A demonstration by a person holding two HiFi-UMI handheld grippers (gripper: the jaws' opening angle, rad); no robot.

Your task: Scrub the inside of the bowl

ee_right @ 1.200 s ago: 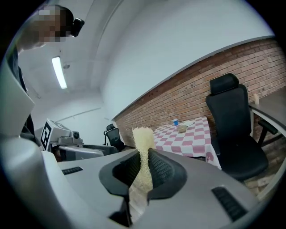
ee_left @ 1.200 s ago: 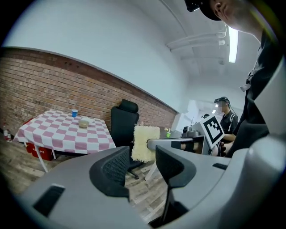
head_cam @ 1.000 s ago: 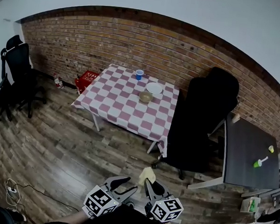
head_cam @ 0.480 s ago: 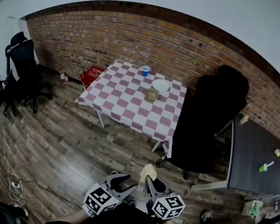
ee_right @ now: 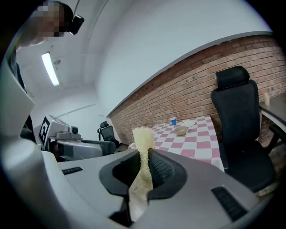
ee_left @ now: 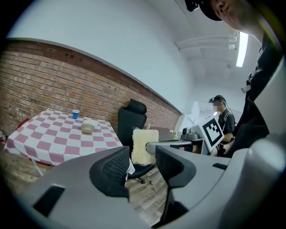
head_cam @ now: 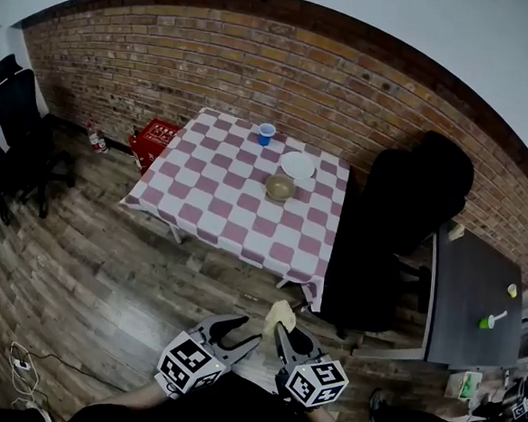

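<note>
Right gripper [ee_right: 144,155] clamps a pale loofah pad [ee_right: 142,136], left gripper [ee_left: 142,157] spread and empty, bowl [head_cam: 279,189] on the checked table [head_cam: 211,212] beyond

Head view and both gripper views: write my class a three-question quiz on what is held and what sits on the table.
1. True or false: the right hand-held gripper is shut on the scrub pad.
2. Which thing on the checked table stands nearest the brick wall? A. the blue cup B. the bowl C. the plate
3. Fill in: the left hand-held gripper has its jaws ___, with nothing gripped between them.

Key: 1 true; 2 A; 3 open.
</note>
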